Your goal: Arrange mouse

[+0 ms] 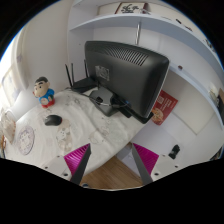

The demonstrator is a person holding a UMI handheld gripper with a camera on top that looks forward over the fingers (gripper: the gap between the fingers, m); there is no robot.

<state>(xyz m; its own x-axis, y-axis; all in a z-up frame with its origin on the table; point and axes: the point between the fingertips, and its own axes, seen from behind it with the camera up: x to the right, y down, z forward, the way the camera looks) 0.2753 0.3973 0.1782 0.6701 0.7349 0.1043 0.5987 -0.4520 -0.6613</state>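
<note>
A small black mouse [53, 120] lies on the white desk [90, 125], left of and in front of the monitor [122, 66]. My gripper [111, 158] hangs above the desk's front edge, well back from the mouse, which lies to the left beyond the left finger. The fingers [78, 157] with their pink pads stand wide apart with nothing between them; wooden floor shows in the gap.
A black monitor stands on a grey base at the desk's middle. A cartoon figurine [44, 93] stands at the left, a router [82, 80] behind it. A red box [163, 106] leans at the right. White shelves [130, 20] rise behind.
</note>
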